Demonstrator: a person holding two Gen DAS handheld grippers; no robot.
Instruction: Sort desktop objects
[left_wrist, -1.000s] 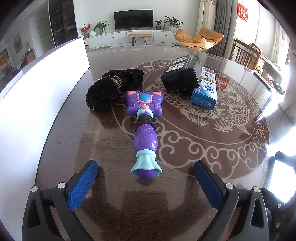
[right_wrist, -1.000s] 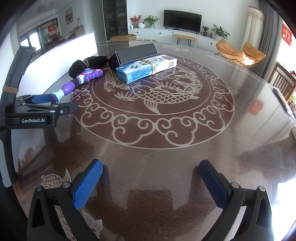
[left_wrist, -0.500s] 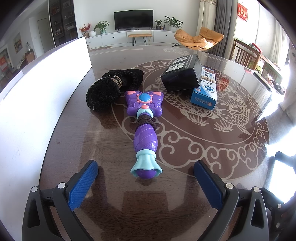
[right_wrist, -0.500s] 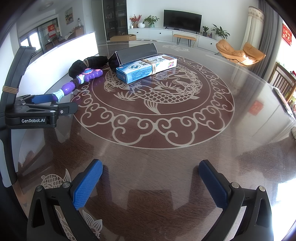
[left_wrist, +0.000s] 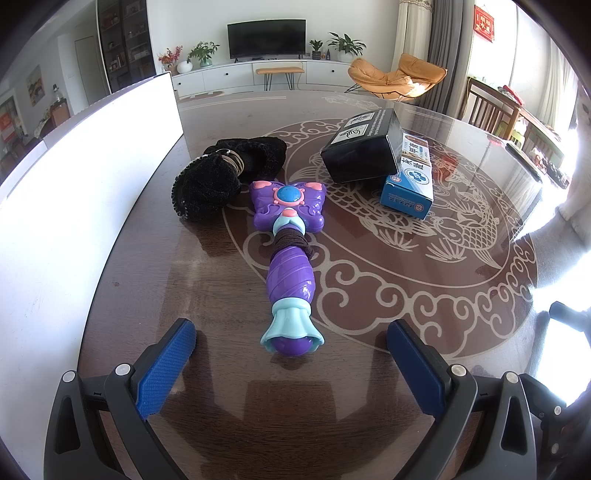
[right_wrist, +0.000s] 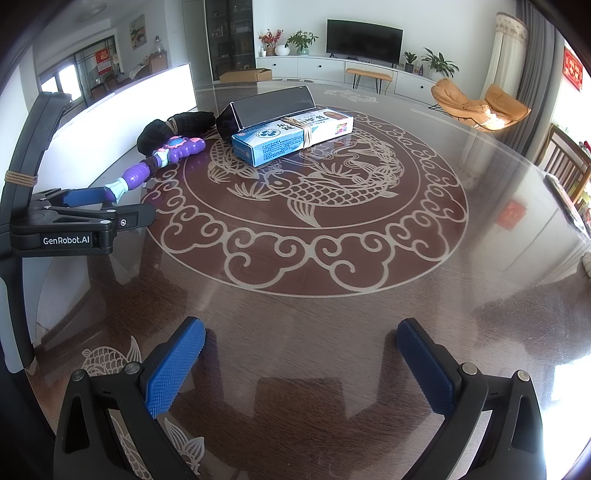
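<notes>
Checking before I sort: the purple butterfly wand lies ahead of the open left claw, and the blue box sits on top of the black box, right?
Not quite. The blue box lies on the table beside the black box, not on top of it; the right wrist view shows this. The rest holds: the purple butterfly wand lies ahead of the open left claw.

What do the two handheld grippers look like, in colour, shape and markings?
Each gripper, left and right, has black angular plastic arms with silver screws and blue textured fingers. The right view shows white "GenRobot.AI" lettering and tan rubber bands on the left one.
</notes>
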